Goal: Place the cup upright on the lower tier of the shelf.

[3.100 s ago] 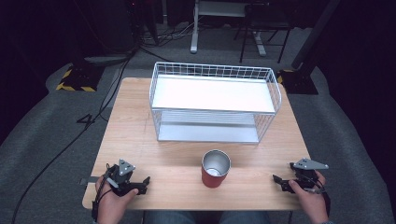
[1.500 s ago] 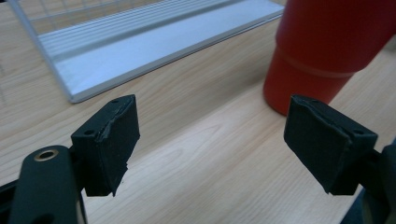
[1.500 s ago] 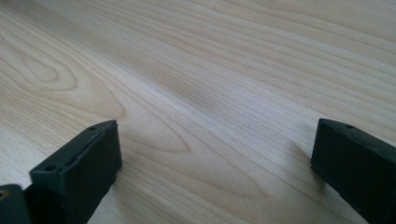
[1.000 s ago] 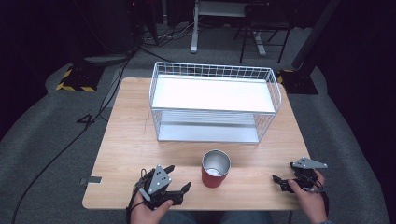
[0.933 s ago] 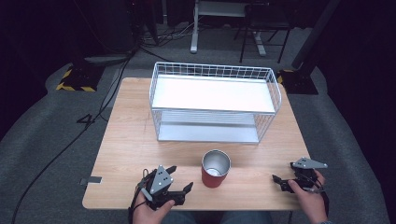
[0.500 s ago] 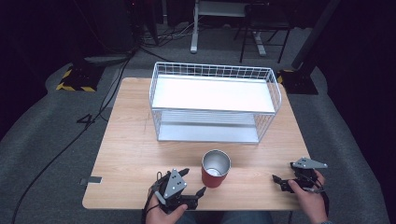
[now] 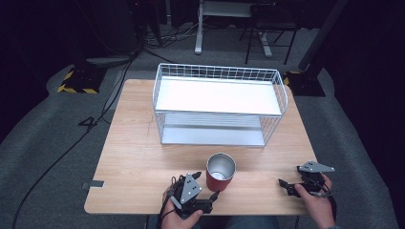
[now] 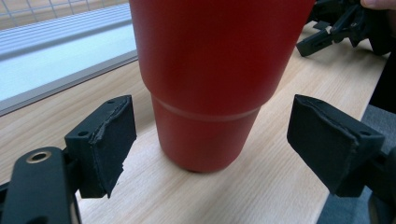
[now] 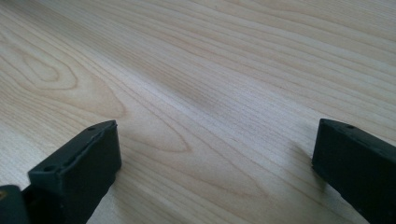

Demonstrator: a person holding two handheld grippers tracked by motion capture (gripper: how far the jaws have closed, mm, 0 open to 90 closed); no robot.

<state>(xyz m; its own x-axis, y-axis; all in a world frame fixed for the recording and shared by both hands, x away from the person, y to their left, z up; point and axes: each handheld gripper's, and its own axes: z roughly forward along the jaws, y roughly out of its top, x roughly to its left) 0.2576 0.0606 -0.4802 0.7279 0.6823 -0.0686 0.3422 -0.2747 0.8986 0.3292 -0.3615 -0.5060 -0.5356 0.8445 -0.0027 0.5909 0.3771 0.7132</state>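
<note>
A red cup (image 7: 220, 171) with a silver inside stands upright near the table's front edge. My left gripper (image 7: 206, 187) is open just left of and in front of the cup. In the left gripper view the red cup (image 8: 212, 79) rises close ahead, its base between the two spread pads (image 8: 105, 140) without touching them. My right gripper (image 7: 283, 184) rests open at the front right of the table (image 7: 133, 152), and its pads (image 9: 79, 165) hover over bare wood (image 9: 210, 93). The left gripper view also catches the right gripper (image 8: 327, 32) far off.
A white wire basket rack (image 7: 219, 102) with two shelves takes up the back half of the table. A cable (image 7: 62, 152) trails over the grey floor at the left. Chair and desk legs (image 7: 260, 33) stand behind the table.
My left gripper has moved right along the front edge, from the table's front left corner to right beside the red cup. The right gripper has stayed put.
</note>
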